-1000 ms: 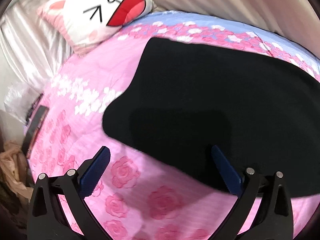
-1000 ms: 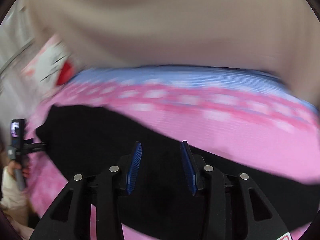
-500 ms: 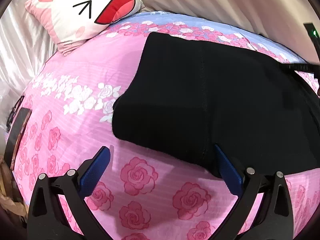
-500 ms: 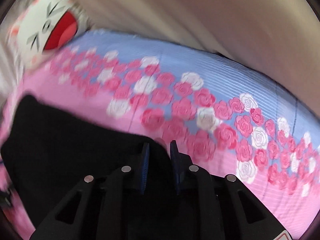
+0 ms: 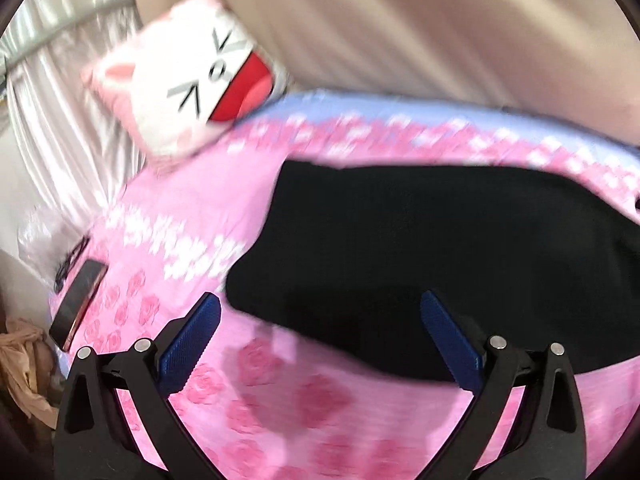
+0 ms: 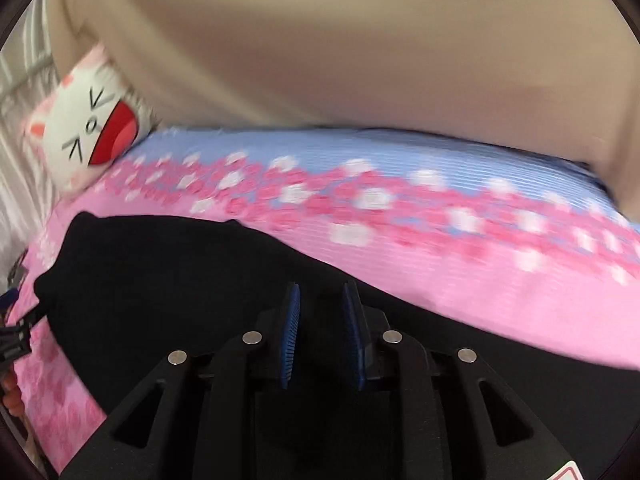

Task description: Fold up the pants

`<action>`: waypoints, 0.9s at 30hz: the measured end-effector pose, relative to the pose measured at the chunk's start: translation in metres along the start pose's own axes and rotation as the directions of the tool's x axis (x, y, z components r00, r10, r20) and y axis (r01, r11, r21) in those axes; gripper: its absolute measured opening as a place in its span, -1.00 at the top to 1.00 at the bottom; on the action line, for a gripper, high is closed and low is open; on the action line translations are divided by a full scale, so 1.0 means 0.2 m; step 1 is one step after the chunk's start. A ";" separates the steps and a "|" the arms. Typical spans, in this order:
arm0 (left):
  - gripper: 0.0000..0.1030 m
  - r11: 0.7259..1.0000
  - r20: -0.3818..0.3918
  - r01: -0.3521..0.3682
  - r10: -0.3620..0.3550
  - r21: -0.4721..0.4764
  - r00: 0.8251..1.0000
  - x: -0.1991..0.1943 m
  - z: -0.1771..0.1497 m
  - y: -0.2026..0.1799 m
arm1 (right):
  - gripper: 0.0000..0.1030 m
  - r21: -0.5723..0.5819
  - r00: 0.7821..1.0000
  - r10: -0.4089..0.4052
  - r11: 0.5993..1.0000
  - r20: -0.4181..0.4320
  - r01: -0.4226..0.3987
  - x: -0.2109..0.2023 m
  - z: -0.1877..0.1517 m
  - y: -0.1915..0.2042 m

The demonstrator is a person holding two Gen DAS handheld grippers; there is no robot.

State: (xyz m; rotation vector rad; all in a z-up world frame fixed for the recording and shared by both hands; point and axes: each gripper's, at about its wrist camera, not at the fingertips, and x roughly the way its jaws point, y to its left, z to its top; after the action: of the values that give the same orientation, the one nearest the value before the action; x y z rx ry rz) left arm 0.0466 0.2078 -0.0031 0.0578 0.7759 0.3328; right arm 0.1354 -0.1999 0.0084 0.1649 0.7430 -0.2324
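Black pants [image 5: 440, 248] lie spread flat on a pink rose-print bedspread [image 5: 180, 200]. My left gripper [image 5: 320, 336] is open wide above their near left edge, one blue pad over pink cloth, the other over black, with nothing gripped. In the right wrist view the pants [image 6: 180, 280] fill the lower left. My right gripper [image 6: 321, 292] hovers over them with a narrow gap between its pads, and the jaws are opening. Only the black cloth lying beneath shows in the gap, and I see none pinched. The left gripper's black frame [image 6: 16, 336] pokes in at the left edge.
A white cat-face pillow [image 5: 200, 80] leans at the bed's far left corner, also in the right wrist view [image 6: 88, 136]. Beige curtain [image 5: 400, 20] hangs behind the bed, and silvery curtain [image 5: 60, 100] on the left. A dark flat device [image 5: 78, 304] lies on the bed's left edge.
The left gripper has pulled up and back from the pants, still open. The right jaws narrowed at the pants' far edge, then widened slightly and moved back over the black cloth.
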 end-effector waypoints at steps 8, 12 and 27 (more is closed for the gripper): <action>-0.90 0.987 0.064 0.104 -0.112 0.122 0.992 -0.19 0.06 -0.58 | 0.15 0.136 0.983 -0.186 0.974 0.004 0.184 -0.42 -0.44 -0.44; -0.90 0.977 0.062 0.127 -0.139 0.172 0.988 -0.23 0.06 -0.80 | 0.15 0.189 0.951 -0.290 0.933 -0.111 0.307 -0.42 -0.62 -0.70; -0.91 0.972 -0.001 0.089 -0.091 0.218 0.996 -0.23 0.01 -0.97 | 0.16 0.508 0.850 -0.509 0.701 -0.136 0.501 -0.89 -0.95 -1.47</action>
State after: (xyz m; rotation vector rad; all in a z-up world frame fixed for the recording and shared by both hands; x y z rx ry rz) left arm 0.0711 0.0102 -0.0046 0.2295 0.8017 0.1604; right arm -0.1928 -0.4116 -0.0278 0.4854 0.6823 -0.9784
